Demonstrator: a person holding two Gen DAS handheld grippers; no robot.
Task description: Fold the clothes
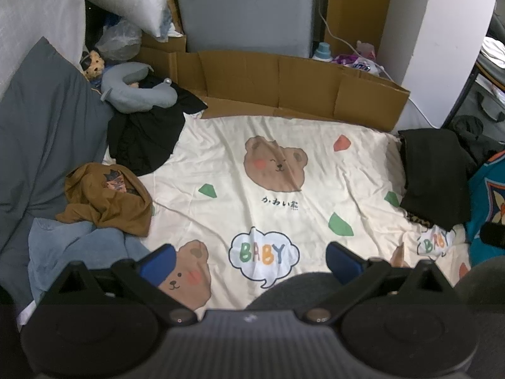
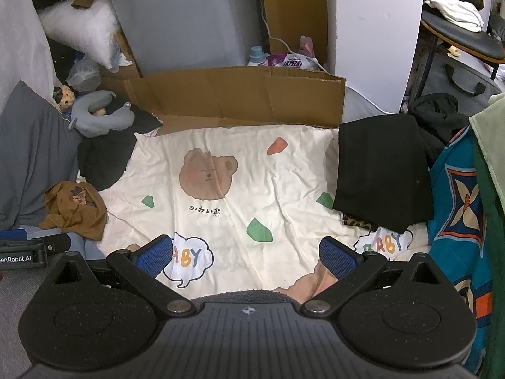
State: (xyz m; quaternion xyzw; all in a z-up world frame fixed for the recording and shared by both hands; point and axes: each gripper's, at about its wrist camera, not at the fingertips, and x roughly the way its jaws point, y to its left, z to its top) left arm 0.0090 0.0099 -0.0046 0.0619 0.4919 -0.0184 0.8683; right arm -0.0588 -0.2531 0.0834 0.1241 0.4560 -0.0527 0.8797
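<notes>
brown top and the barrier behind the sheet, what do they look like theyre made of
Brown top: looks like soft matte knit, maybe cotton jersey; it slumps in loose crumpled folds and bears a printed graphic. Exact fibre can't be told.

Barrier: corrugated cardboard, dull tan, with straight vertical creases and flat stiff panels.

Both grippers, left and right, are open and hold nothing.

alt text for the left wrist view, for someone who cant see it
The open left gripper hovers, holding nothing, over a cream bear-print sheet. Crumpled brown, black and blue clothes lie at the left, a folded black garment at the right, and cardboard behind.
</notes>
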